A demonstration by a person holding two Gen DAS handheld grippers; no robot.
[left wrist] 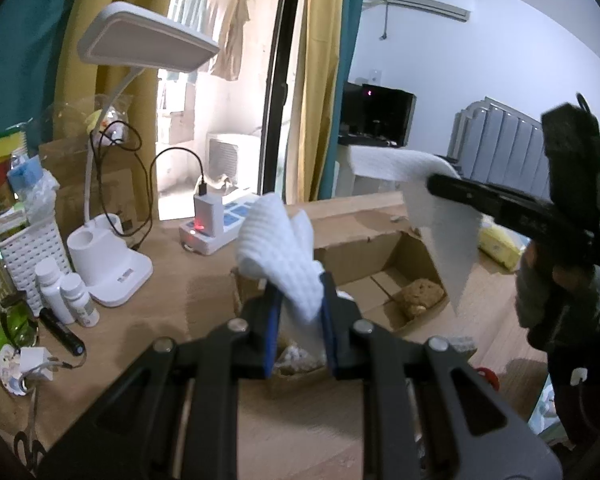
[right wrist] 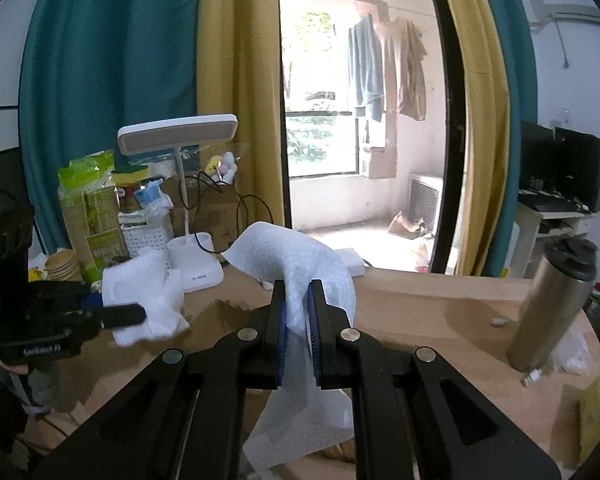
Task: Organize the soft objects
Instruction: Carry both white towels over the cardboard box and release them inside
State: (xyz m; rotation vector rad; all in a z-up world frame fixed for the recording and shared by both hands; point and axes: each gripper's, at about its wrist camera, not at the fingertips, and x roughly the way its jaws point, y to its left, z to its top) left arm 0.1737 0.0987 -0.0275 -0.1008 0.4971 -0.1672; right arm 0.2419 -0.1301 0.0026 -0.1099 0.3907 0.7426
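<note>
My left gripper (left wrist: 299, 280) is shut on a folded white ribbed cloth (left wrist: 276, 248) and holds it above the near edge of an open cardboard box (left wrist: 364, 240). A brown sponge (left wrist: 420, 294) lies inside the box. My right gripper (right wrist: 297, 284) is shut on a white paper towel (right wrist: 296, 256) that drapes over and below its jaws. In the left wrist view the right gripper (left wrist: 434, 184) reaches in from the right with the towel (left wrist: 440, 220) hanging over the box. In the right wrist view the left gripper (right wrist: 140, 314) shows at the left with its cloth (right wrist: 144, 292).
A wooden desk (left wrist: 172, 280) carries a white lamp (left wrist: 112, 268), power strip (left wrist: 216, 232), white basket (left wrist: 32, 252), small bottles (left wrist: 68, 296) and a black pen (left wrist: 62, 332). A steel tumbler (right wrist: 548, 304) stands at the right. A yellow packet (left wrist: 500, 240) lies beyond the box.
</note>
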